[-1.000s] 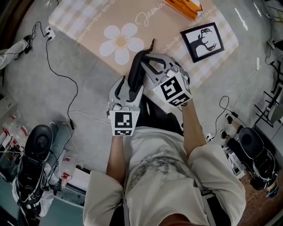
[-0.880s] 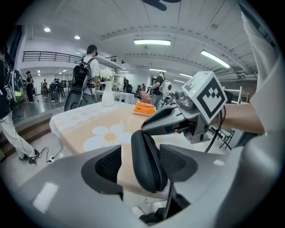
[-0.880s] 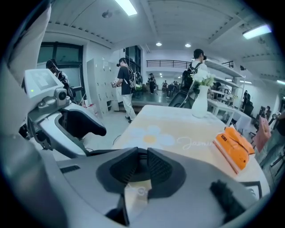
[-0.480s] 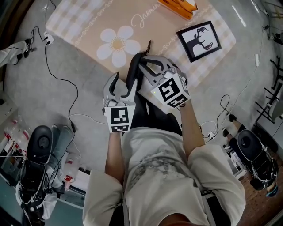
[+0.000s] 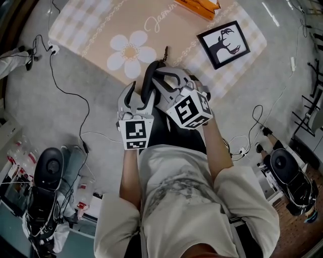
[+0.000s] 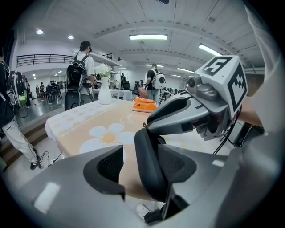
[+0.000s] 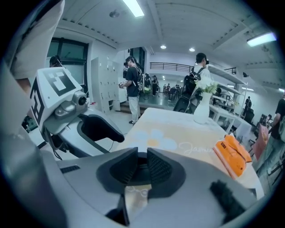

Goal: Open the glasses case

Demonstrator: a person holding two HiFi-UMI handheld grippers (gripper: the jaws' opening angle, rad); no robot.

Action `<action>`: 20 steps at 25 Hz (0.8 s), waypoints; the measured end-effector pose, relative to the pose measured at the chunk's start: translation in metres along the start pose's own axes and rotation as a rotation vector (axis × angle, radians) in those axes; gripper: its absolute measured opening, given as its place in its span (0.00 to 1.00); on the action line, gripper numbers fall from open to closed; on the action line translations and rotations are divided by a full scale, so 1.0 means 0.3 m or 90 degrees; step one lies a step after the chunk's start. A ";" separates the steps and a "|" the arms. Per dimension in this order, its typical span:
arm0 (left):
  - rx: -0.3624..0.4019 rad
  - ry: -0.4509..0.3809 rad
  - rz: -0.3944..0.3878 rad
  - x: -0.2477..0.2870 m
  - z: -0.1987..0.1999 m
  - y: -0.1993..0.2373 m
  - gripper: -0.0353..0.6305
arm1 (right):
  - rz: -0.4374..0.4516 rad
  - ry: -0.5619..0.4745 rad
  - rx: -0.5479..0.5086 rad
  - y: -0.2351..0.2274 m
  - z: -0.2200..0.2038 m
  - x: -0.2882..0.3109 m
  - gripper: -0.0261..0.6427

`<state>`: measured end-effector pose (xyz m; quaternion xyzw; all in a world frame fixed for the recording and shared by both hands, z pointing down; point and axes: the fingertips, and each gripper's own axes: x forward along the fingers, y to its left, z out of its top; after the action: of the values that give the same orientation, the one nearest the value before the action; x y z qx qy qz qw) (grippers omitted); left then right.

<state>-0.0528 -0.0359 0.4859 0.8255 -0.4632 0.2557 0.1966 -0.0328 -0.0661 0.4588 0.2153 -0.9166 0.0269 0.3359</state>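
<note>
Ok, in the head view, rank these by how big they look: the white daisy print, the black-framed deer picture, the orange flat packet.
Largest, unranked: white daisy print and black-framed deer picture; they look about alike.
Smallest: orange flat packet, though the view's top edge cuts it off.

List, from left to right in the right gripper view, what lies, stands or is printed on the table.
white flower print → white vase holding flowers → orange package
</note>
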 end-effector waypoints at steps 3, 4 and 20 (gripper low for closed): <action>0.009 0.010 -0.007 0.017 -0.004 -0.016 0.42 | 0.010 0.018 -0.012 0.027 -0.021 0.012 0.12; 0.016 0.015 -0.009 0.023 -0.005 -0.021 0.40 | 0.011 0.023 -0.010 0.030 -0.030 0.012 0.09; -0.019 0.038 0.000 0.030 -0.024 0.018 0.21 | 0.011 0.062 -0.004 0.045 -0.073 -0.012 0.06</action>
<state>-0.0553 -0.0407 0.4974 0.8145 -0.4609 0.2734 0.2224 -0.0227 -0.0483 0.4747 0.2051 -0.9010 0.0375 0.3803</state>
